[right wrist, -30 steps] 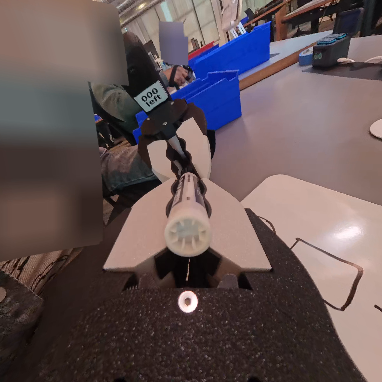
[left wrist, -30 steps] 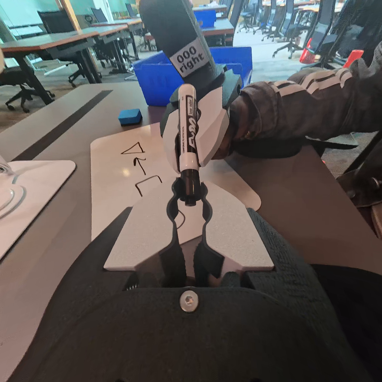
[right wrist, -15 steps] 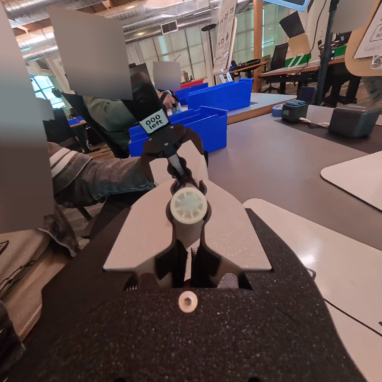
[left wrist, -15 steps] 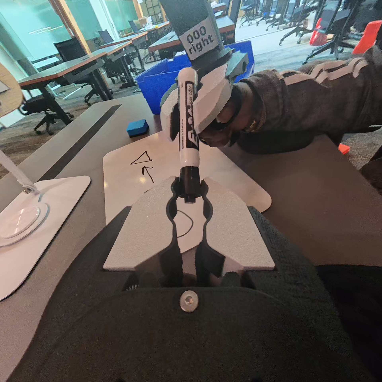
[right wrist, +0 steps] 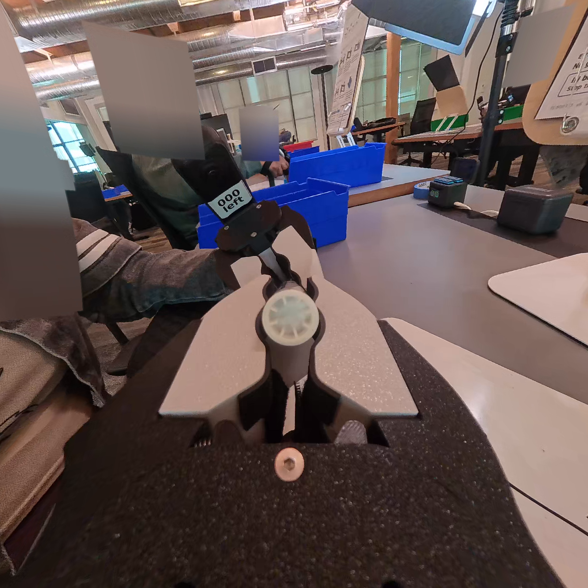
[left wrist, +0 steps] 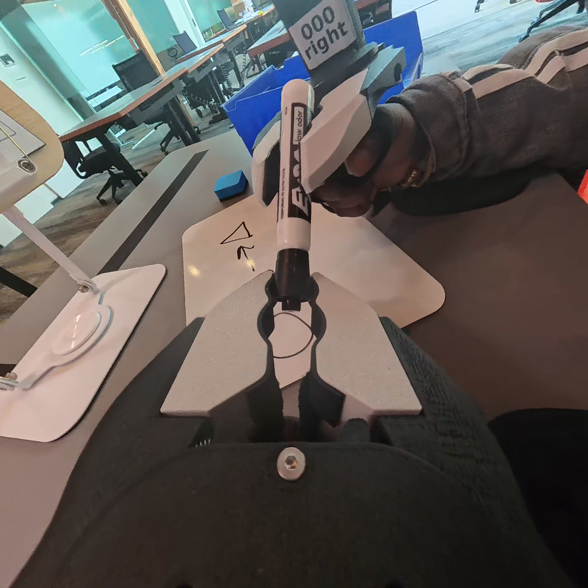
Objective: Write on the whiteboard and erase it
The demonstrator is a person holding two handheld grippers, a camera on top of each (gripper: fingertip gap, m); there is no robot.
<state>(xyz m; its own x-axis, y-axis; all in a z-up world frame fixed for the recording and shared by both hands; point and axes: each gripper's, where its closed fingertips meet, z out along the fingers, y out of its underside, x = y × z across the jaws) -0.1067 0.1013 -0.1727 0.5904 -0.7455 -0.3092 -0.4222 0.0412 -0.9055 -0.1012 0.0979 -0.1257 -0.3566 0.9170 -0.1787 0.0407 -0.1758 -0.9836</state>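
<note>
R gripper clamped on marker barrel, held nearly upright above board. L gripper pinched on marker's black cap at its tips. Board flat on table w/ triangle, arrow, circle drawn. Blue eraser just beyond board's far edge.
</note>
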